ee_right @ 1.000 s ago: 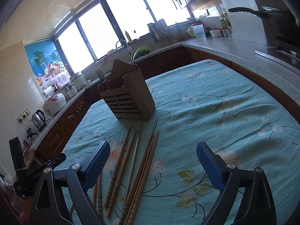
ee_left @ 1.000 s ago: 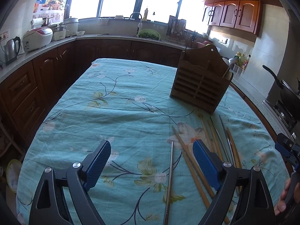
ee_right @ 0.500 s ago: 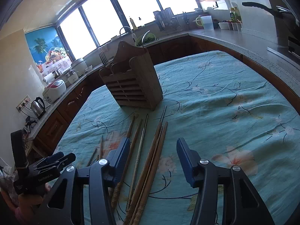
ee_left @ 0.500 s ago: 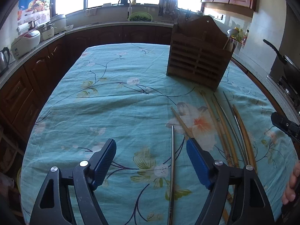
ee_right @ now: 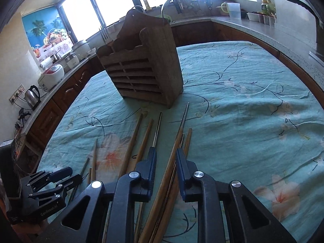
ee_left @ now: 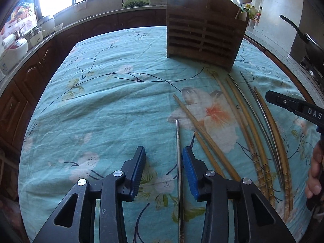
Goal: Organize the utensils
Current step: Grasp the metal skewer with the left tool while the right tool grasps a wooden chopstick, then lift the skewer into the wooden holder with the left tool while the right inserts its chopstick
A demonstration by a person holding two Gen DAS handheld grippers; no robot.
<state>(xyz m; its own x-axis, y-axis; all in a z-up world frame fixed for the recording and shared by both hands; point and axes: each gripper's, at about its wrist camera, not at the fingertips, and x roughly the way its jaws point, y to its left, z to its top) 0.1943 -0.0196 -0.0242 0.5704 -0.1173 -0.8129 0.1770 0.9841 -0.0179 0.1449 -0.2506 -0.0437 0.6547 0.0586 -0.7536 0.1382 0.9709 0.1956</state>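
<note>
A slatted wooden utensil holder stands upright at the far side of the floral teal tablecloth. Several wooden and metal chopsticks lie loose in front of it. My left gripper hovers low over a metal chopstick, which runs between its closing jaws close to the right pad; the pads do not press it. My right gripper straddles a bundle of wooden chopsticks with a thin metal one; its jaws are closing, with a gap still on the left side.
Bamboo-style chopsticks lie right of the left gripper. A hand holds the right gripper at that edge. Counters ring the table, with a rice cooker, a kettle and a pan.
Both grippers have dropped toward the chopsticks and moved forward, so the holder looks nearer. Both sets of jaws have narrowed a lot, each now around chopsticks.
</note>
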